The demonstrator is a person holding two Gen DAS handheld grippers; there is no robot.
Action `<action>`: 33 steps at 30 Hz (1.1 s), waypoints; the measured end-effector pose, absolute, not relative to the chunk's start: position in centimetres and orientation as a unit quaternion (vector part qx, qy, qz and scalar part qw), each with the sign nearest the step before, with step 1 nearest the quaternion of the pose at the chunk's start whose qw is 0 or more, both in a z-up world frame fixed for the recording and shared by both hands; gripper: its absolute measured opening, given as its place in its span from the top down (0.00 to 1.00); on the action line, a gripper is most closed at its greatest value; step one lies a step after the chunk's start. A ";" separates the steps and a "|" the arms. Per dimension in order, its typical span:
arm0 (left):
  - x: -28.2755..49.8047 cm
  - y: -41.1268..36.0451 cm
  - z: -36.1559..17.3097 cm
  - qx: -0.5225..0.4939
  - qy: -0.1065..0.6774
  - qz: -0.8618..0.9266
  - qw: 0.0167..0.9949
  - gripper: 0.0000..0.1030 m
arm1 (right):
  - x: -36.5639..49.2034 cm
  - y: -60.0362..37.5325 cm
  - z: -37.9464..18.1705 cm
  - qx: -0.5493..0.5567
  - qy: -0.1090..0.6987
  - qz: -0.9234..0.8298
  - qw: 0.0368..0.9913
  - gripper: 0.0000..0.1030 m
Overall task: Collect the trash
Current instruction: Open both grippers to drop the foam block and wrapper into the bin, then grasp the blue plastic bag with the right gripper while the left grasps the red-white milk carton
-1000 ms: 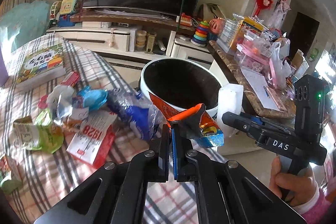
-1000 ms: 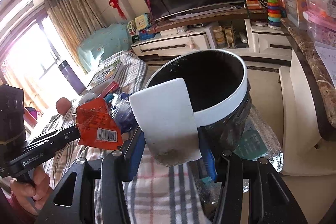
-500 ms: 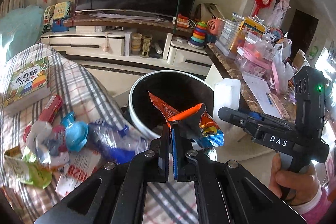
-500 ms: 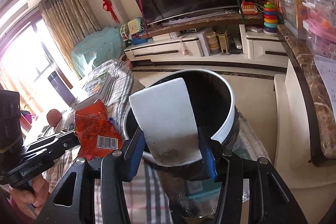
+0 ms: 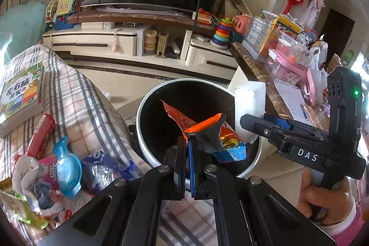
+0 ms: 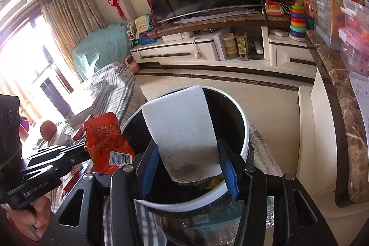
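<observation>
Checked cloth is covering the table whose near right corner is meeting a white-rimmed bin lined in black; a dark television and a low cabinet are filling the background. Both hands are holding trash above that bin.

The left gripper is pinching an orange snack wrapper with its jaws fully closed on one crumpled edge, so most of the wrapper is hanging free over the bin's mouth. The right gripper is clamping a white foam block across its width, the blue pads pressing both sides, and the block is poised over the far side of the opening.

The two loads are sitting close together, and that is where trouble is likely. If both are let go at once, the light wrapper may be catching on the block or drifting back onto the cloth. The block is looking nearly as long as the bin is wide from the right wrist view, so it may be landing across the rim and tipping out onto the floor.

More trash is waiting at the table's left edge: a blue plastic bottle, a crushed clear bottle and a red tube.
</observation>
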State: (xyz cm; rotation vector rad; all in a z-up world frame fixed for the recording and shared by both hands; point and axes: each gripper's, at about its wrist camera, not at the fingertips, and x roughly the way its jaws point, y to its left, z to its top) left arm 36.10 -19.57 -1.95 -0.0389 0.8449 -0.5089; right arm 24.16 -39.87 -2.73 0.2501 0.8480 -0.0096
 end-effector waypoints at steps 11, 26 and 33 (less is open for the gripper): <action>37.1 -19.7 -2.9 -0.030 0.413 -0.235 0.879 0.68 | 25.6 -40.6 -3.6 0.121 0.431 -0.004 0.894 0.36; 29.8 -14.5 -1.8 -0.045 0.386 -0.220 0.895 0.51 | 23.2 -39.0 -2.5 0.147 0.420 0.002 0.895 0.13; 26.5 -10.4 -2.2 -0.061 0.396 -0.196 0.895 0.50 | 21.3 -36.3 -2.9 0.157 0.433 0.016 0.888 0.11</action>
